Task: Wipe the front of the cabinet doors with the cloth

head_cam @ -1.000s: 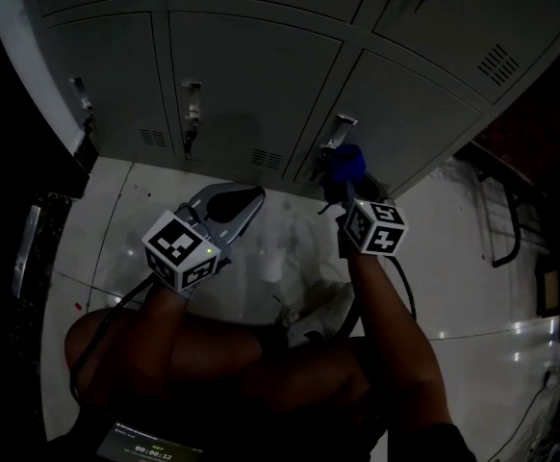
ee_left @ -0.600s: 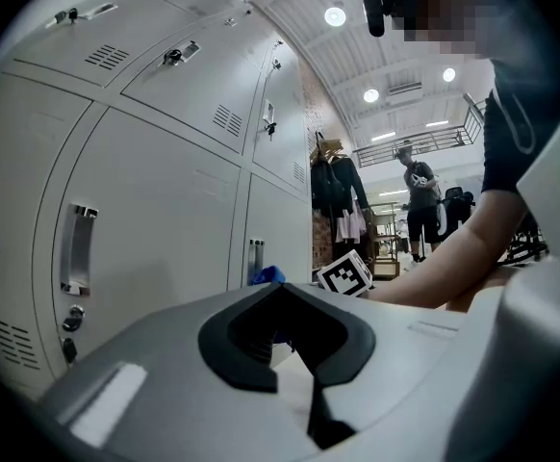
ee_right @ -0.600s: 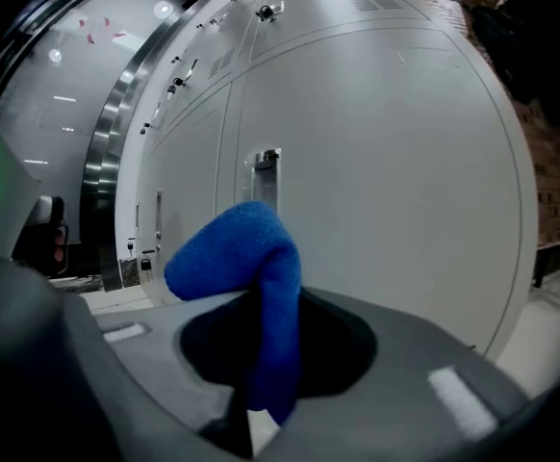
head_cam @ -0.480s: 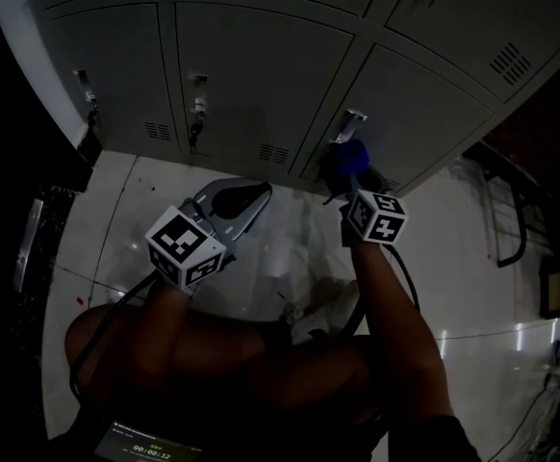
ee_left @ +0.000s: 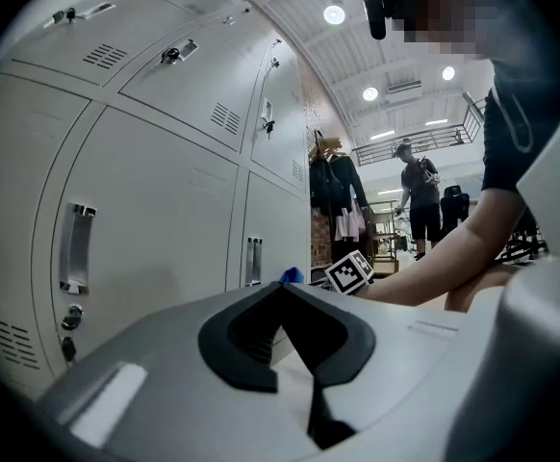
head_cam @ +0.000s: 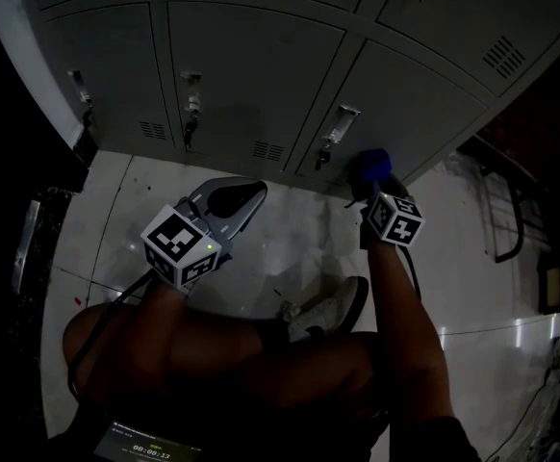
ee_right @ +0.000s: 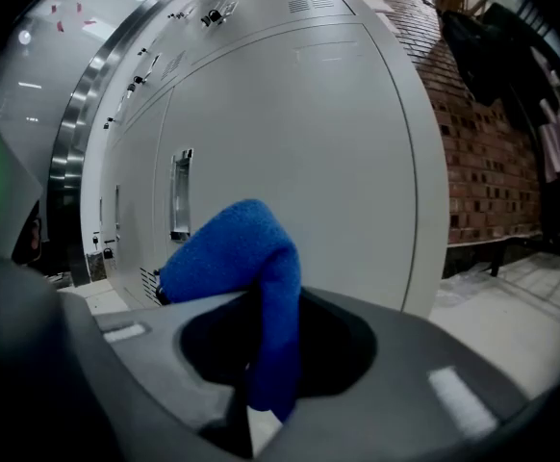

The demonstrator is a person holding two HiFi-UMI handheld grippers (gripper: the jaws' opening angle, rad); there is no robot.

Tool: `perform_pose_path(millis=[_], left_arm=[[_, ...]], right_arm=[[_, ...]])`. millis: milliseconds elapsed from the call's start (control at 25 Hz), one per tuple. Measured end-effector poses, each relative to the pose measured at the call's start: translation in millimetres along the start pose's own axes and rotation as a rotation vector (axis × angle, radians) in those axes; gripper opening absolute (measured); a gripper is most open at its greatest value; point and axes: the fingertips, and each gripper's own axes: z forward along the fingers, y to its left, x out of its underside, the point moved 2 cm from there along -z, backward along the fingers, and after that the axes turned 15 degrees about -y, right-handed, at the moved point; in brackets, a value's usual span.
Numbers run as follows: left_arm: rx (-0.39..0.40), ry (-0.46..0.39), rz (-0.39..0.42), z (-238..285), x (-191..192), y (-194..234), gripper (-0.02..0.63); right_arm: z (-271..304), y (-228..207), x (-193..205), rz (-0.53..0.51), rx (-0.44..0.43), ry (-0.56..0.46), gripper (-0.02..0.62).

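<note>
Cloth [head_cam: 372, 166] first: a blue, fuzzy wad, pinched in the right hand-held gripper [head_cam: 369, 185], whose jaws are clamped on it. In the right gripper view the cloth [ee_right: 244, 258] arches up out of the jaws and flops over to the left, with one tail hanging down between them. It sits low at the front of the grey cabinet doors [head_cam: 251, 75], near the bottom edge of the lower right door [head_cam: 420, 114] and just to the right of that door's metal handle [head_cam: 338, 123]. Whether the fabric is actually pressing on the metal I can't tell from these angles.

Over on the other side, the left hand-held gripper [head_cam: 249, 194] hangs off the cabinet, above the pale glossy floor [head_cam: 290, 248] — jaws brought together at the tips, nothing between them. The left gripper view confirms it: the tips meet, with only the lower doors and their upright handles [ee_left: 76, 246] ahead. That view also catches the right gripper's marker cube [ee_left: 350, 272] with a bit of blue beside it.

Down below, the person's light shoe [head_cam: 333, 311] rests on the floor between the two forearms.
</note>
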Motion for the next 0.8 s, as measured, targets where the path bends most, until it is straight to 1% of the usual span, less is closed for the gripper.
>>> perform_pose_path(millis=[80, 200, 480, 640, 720, 800], left_arm=[[0.0, 0.0, 0.0, 0, 0, 0, 0.005], [0.0, 0.0, -0.001, 0, 0, 0, 0.005], [0.001, 0.002, -0.001, 0, 1, 0, 0.005], [0.003, 0.004, 0.001, 0, 3, 0, 0.005], [0.01, 0.005, 0.005, 0, 5, 0, 0.005], [0.01, 0.004, 0.005, 0, 6, 1, 0.005]], right_arm=[[-3, -12, 1, -0.013, 0.031, 0.006, 0.069], [-9, -31, 2, -0.013, 0.099, 0.008, 0.069], [-22, -76, 5, 0.05, 0.213, -0.006, 0.069], [-32, -95, 1, 0.091, 0.281, -0.016, 0.069], [-34, -98, 2, 0.095, 0.284, -0.015, 0.069], [-34, -92, 5, 0.076, 0.261, -0.005, 0.069]])
